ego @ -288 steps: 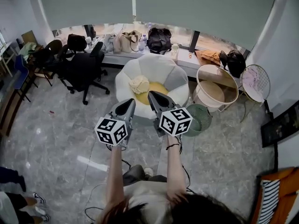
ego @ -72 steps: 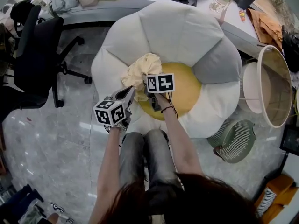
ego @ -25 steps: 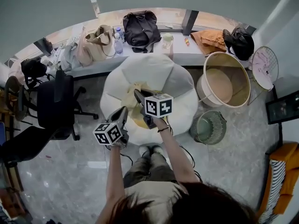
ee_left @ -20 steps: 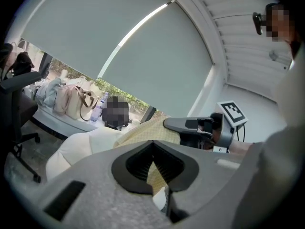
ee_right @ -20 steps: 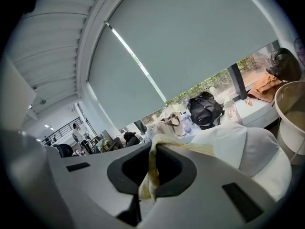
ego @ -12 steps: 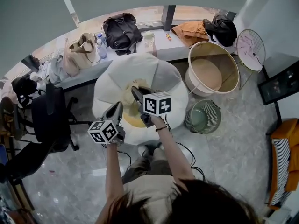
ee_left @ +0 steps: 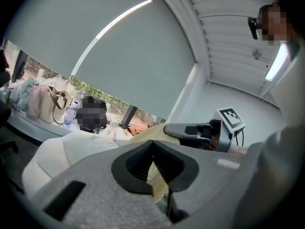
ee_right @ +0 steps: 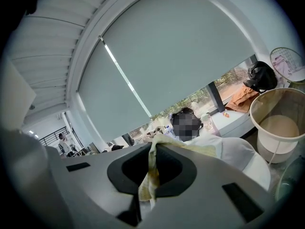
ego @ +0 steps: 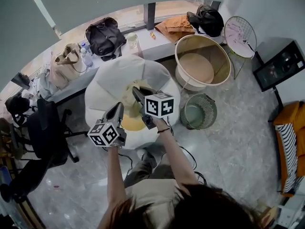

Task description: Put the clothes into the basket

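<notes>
**Carry phase: garment clamped in both grippers, basket at upper right**

1. Left gripper: jaws closed on a fold of the pale yellow fabric garment, which hangs down through the jaw opening.
2. Right gripper: jaws closed on another edge of the same garment, as its own view shows.
3. In the head view, the garment spans the two jaw pairs, with its long axis running lower left to upper right. It sits above the white petal-shaped beanbag with a yellow centre.
4. The round cream basket with a white wire frame lies to the upper right of the jaws. The right gripper is nearer it.
5. A green round mesh bin stands below the basket.

Change from the frame three seconds earlier: the garment then lay on the beanbag with the left gripper clear of it. Both grippers now hold it.
</notes>
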A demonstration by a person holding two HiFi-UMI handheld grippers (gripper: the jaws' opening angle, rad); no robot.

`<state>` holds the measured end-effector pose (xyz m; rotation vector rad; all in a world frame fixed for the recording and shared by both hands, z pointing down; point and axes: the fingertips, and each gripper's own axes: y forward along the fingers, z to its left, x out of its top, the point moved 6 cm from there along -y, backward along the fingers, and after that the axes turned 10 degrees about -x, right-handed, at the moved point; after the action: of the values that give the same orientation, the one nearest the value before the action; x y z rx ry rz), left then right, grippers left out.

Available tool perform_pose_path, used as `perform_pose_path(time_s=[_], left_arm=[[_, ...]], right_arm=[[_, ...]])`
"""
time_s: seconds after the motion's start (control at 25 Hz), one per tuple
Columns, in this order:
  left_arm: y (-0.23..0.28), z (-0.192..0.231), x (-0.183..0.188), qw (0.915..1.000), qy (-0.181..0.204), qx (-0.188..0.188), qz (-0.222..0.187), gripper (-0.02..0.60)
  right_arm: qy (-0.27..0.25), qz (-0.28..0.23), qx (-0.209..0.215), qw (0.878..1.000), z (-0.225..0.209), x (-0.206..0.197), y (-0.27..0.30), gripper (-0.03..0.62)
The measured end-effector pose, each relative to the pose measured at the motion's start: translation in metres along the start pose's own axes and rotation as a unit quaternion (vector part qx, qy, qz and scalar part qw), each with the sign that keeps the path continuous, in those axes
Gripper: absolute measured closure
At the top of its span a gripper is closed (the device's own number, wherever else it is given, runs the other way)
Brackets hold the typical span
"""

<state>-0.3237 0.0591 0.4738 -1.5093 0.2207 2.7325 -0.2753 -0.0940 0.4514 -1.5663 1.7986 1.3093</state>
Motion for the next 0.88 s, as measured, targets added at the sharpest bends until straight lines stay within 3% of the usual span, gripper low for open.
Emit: perform_pose_path(time_s=[0.88], left_arm=[[0.117, -0.115, -0.028, 0.9965, 0.025, -0.075, 0.026, 0.571]], right_arm=[[0.019, -0.038, -0.060, 0.997, -0.124, 0.039, -0.114, 0.574]])
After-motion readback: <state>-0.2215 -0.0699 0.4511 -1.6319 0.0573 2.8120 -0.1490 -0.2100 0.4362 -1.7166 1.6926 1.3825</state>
